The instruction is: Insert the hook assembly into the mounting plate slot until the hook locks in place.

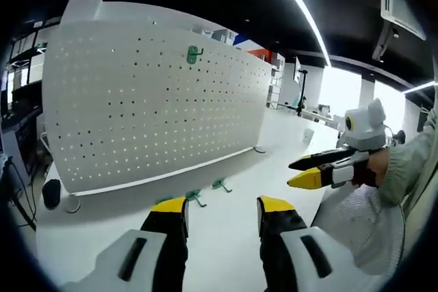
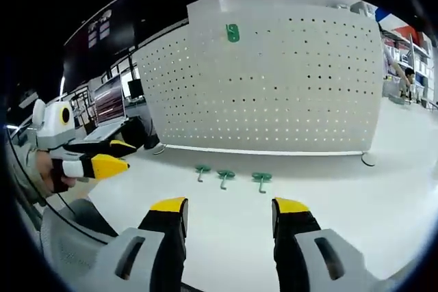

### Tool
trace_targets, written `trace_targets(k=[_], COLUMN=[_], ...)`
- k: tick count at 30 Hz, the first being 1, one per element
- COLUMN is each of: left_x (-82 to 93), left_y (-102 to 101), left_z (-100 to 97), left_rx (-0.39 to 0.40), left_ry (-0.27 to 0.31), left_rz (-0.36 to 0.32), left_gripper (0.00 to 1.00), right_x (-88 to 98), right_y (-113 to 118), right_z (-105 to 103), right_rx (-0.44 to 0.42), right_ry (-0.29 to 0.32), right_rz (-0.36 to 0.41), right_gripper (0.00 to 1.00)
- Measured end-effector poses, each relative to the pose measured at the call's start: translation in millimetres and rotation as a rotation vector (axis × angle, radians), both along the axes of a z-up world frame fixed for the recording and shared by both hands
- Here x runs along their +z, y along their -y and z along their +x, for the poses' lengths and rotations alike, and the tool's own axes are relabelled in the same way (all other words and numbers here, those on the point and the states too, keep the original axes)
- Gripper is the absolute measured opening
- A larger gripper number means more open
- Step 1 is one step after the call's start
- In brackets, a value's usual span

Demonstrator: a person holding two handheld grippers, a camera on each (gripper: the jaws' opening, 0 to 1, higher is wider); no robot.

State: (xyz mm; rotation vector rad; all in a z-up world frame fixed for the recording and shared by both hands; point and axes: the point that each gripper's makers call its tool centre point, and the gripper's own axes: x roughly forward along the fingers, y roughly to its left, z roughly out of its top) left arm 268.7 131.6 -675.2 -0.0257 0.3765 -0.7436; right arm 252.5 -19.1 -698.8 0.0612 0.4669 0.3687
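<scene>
Hooks (image 2: 226,177) lie in a row on the bench near the pegboard's (image 2: 274,80) foot; we judge nothing picked yet. Both grippers (image 1: 222,213) (image 2: 229,217) hover, jaws spread and empty; next we reach for one.

The left gripper (image 1: 221,213) points forward with its yellow-tipped jaws spread apart, nothing between them. The right gripper (image 2: 229,217) is likewise parted and empty; in the left gripper view it enters from the right, level, jaws open, gripped by a hand (image 1: 378,167) in a pale sleeve (image 1: 410,162)
</scene>
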Motion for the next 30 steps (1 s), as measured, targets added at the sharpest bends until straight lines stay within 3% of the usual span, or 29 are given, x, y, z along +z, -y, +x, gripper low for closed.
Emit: trace_targets(k=[8, 18, 23, 30], left_x=[-12.3, -30.3, -40.5, -61.7], left_y=[-5, -24, -29, -32], left_z=[12.9, 53.6, 76.2, 101.2], left_rx=[0.000, 0.008, -0.015, -0.129], left_ry=[-0.008, 0.021, 0.043, 0.085], left_rz=[0.033, 0.136, 0.212, 0.378], left_gripper=[0.42, 0.42, 0.42, 0.40], right_x=[-5.7, -15.7, -14.5, -12.8], right_y=[-3, -6, -5, -5], right_z=[-3, -12, -12, -12], right_rx=[-0.004, -0.002, -0.007, -0.015], right_ry=[-0.020, -0.048, -0.049, -0.050], right_rz=[0.026, 0.029, 0.036, 0.046], right_gripper=[0.47, 0.47, 0.47, 0.47])
